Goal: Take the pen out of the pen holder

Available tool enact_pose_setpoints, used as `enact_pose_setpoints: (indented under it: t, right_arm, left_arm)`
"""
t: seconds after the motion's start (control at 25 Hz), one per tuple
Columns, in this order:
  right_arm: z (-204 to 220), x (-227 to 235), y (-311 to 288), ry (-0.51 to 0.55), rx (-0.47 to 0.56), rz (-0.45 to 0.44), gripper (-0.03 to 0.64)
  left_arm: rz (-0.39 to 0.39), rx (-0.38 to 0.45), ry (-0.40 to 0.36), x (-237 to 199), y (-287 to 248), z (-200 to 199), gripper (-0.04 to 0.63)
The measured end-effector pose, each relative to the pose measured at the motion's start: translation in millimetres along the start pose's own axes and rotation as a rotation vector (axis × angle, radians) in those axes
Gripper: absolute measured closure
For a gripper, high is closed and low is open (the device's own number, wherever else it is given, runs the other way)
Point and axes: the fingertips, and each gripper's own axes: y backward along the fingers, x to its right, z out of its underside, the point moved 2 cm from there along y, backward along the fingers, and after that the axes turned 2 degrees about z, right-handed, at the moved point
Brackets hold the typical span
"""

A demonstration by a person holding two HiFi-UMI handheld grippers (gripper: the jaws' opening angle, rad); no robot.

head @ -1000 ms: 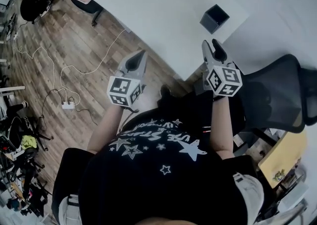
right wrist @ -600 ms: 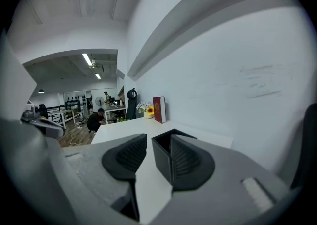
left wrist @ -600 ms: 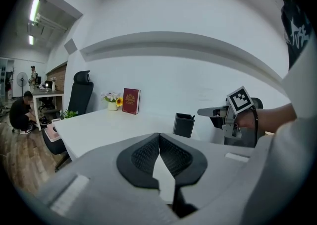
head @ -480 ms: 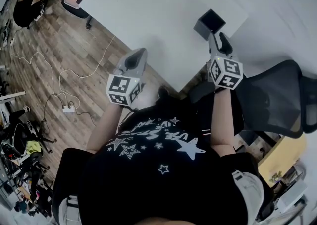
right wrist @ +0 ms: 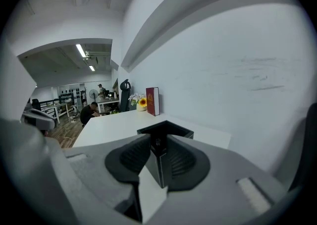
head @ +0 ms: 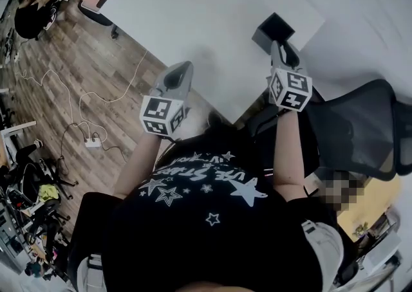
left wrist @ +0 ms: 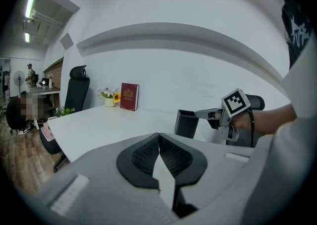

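Right gripper (right wrist: 159,159) has been closing in from short of the holder (right wrist: 166,130) and is now reaching it; jaws sitting slightly apart, straddling its near corner; approach looking done, pen not yet grabbed; left gripper (left wrist: 159,153) pressed together, empty, hovering near counter (head: 193,20) edge; pen not showing in any view, likely inside; holder standing upright, mouth up, so pen's long axis probably vertical.

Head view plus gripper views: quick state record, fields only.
black square pen holder: upright on white table, near its corner
left gripper: jaws together, empty
right gripper: jaws apart, holder's near corner in the gap
pen: not visible
background: red book and small flower pot at table's far end
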Motion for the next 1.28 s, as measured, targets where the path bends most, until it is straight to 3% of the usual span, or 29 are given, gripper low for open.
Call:
enact_pose_setpoints:
  t: [0.12, 0.4, 0.76, 1.04, 1.28]
  right_arm:
    - [1, 4, -1, 0.022, -0.010, 0.018, 0.574]
    - [-9, 0, 4, 0.050, 0.004, 0.025, 0.575]
    - [-69, -9, 34, 0.107, 0.140, 0.040, 0.575]
    - [-111, -53, 73, 0.178, 0.244, 0.005, 0.575]
    - [-111, -100, 116, 0.186, 0.275, -0.049, 0.575]
  left_arm:
    - [0.002, -0.003, 0.000, 2, 1, 1, 0.584]
    - [-0.015, -0.001, 0.016, -1, 15, 5, 0.584]
    - [-0.042, 0.051, 0.029, 8, 57, 5, 0.583]
    - [-0.070, 0.102, 0.027, 11, 110, 9, 0.583]
    - [-0.094, 0.130, 0.036, 14, 163, 21, 0.583]
